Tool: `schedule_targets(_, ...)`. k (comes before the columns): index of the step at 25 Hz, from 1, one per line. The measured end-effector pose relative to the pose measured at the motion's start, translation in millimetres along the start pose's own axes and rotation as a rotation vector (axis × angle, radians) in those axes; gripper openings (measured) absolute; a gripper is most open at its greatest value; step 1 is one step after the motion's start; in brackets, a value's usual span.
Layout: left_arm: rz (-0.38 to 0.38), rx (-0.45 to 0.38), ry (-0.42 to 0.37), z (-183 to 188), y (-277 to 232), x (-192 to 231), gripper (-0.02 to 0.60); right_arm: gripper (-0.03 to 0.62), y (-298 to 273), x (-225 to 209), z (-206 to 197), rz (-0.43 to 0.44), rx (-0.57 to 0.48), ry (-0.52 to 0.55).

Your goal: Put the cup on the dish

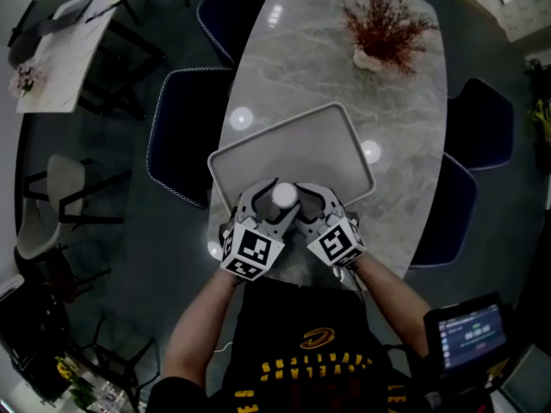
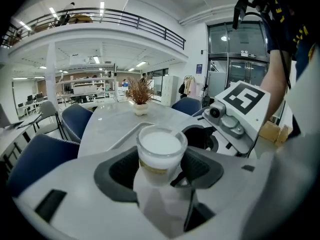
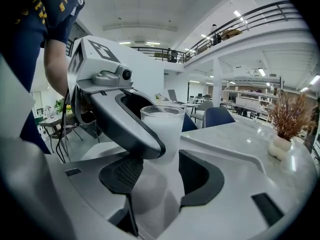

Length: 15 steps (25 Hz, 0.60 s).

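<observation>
Head view, looking steeply down on a person's forearms over a pale marbled oval table (image 1: 344, 101). At far left a dark blue chair (image 1: 185, 136) sits against the table's edge. Next comes the dish (image 1: 293, 140), a pale rectangular tray shape w/ rounded corners & a raised rim, lying at an angle on the table.

The left gripper (image 1: 274, 203), w/ its marker cube, reaches in from lower left. Its jaws stand wide & pinch the cup (image 1: 284, 194) btwn their dark pads. The cup is a small frosted tumbler, milky white & semi see-through, held upright. In the left gripper view the cup (image 2: 161, 151) shows a thin pale-gold band just below a clear rim, & its top looks white. It sits over the dish's near edge; whether its base touches the dish can't be told.

The right gripper (image 1: 300, 203) comes in from lower right onto the same cup. In the right gripper view the cup (image 3: 162, 129) stands btwn that gripper's 2 dark pads, which appear to press its lower sides, w/ one jaw of the left gripper crossing in front at left.

Toward the table's top right stands a small pot of reddish dried sprigs (image 1: 386, 28). At lower right is a lit screen (image 1: 469, 332)
</observation>
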<state>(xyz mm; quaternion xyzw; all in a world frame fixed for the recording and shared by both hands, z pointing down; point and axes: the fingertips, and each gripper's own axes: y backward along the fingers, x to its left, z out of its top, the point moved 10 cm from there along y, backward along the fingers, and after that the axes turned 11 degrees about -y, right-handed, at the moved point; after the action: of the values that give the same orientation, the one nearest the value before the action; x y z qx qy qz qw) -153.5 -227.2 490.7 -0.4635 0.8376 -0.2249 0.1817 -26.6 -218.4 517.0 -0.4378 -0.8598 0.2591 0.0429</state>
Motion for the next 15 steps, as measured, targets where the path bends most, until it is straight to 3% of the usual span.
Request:
schedule_targets(6,-0.015,0.018,-0.009,-8,-5,1,0.261,0.227,-6,-1,-3,-0.004,0.058,0.064)
schedule_targets(15,0.012,0.030,0.009,-8,-10,13,0.261,0.227,-16,-7,0,-0.041,0.079,0.020)
